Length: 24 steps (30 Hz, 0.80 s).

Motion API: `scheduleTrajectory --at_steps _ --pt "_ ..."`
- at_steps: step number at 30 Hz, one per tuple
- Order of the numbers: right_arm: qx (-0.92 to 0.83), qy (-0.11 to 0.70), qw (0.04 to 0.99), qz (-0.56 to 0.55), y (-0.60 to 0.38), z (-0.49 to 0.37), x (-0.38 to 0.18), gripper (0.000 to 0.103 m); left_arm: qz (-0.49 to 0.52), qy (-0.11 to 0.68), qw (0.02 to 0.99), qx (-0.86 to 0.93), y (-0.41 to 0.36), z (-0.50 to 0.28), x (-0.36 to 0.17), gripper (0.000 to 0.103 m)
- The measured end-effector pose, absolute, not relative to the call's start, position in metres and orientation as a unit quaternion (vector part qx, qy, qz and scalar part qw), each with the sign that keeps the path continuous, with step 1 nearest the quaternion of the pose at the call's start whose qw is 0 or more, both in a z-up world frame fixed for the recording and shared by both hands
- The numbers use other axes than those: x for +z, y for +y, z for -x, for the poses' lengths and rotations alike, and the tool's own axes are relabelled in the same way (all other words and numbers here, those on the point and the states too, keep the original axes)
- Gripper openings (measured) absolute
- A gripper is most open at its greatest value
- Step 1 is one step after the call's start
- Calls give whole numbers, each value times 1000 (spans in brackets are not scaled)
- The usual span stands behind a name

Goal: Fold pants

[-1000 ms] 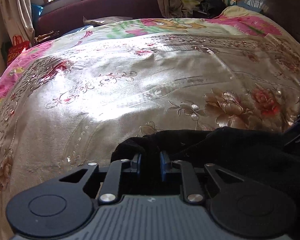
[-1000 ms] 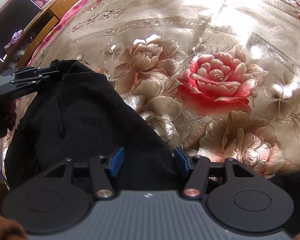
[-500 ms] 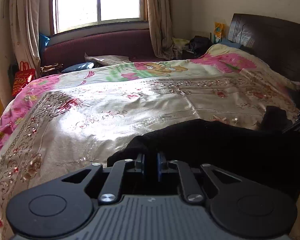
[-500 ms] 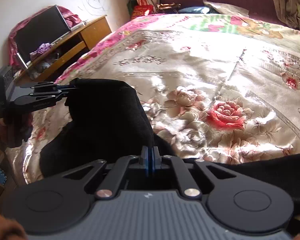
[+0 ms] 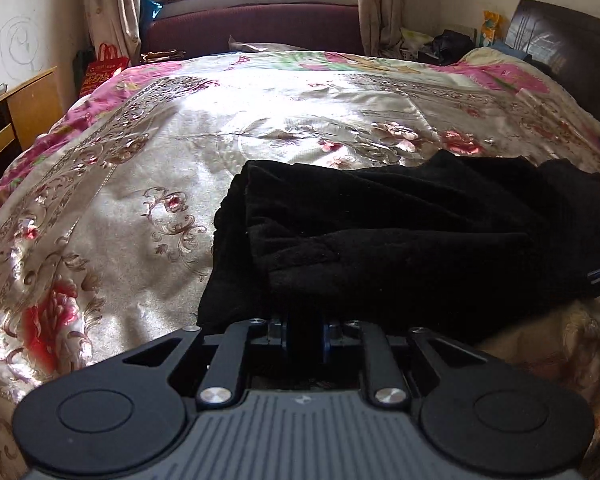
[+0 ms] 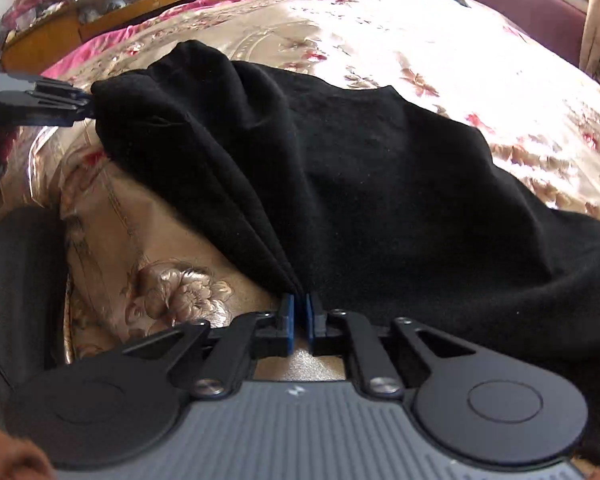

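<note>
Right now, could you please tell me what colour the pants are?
Plain black pants, best seen in the right wrist view.

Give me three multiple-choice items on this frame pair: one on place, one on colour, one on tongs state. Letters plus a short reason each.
1. Where do the pants lie?
A. on the floral bedspread
B. on the wooden desk
C. on the windowsill

2. What colour are the pants?
A. pink
B. black
C. beige

3. How do the right tongs stand?
A. wide open above the cloth
B. shut on a fold of the pants
C. shut on the curtain

Answers:
1 A: the cloth spreads over the bedspread in both views.
2 B: the fabric is dark black against the pale satin.
3 B: the blue pads pinch gathered black cloth; the left tongs grip another edge likewise.
</note>
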State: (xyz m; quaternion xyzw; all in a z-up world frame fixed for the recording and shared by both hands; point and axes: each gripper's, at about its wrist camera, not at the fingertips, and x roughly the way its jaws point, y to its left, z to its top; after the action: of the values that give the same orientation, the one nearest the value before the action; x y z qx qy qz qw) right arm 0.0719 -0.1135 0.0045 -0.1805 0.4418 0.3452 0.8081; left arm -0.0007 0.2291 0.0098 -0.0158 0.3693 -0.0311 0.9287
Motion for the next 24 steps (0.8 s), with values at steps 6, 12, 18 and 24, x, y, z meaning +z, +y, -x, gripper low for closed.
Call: scheduleTrajectory --at_steps 6,12,18,24 --pt "344 401 819 222 -100 -55 24 17 35 357 932 -46 231 12 10 36" --pt "417 292 804 308 -29 -30 29 43 57 353 933 -47 232 0 6 45" --pt "426 252 812 311 41 -50 15 45 34 328 943 -32 233 -4 13 51" --pt "439 321 807 229 69 -74 31 6 2 316 947 -52 232 -15 31 24"
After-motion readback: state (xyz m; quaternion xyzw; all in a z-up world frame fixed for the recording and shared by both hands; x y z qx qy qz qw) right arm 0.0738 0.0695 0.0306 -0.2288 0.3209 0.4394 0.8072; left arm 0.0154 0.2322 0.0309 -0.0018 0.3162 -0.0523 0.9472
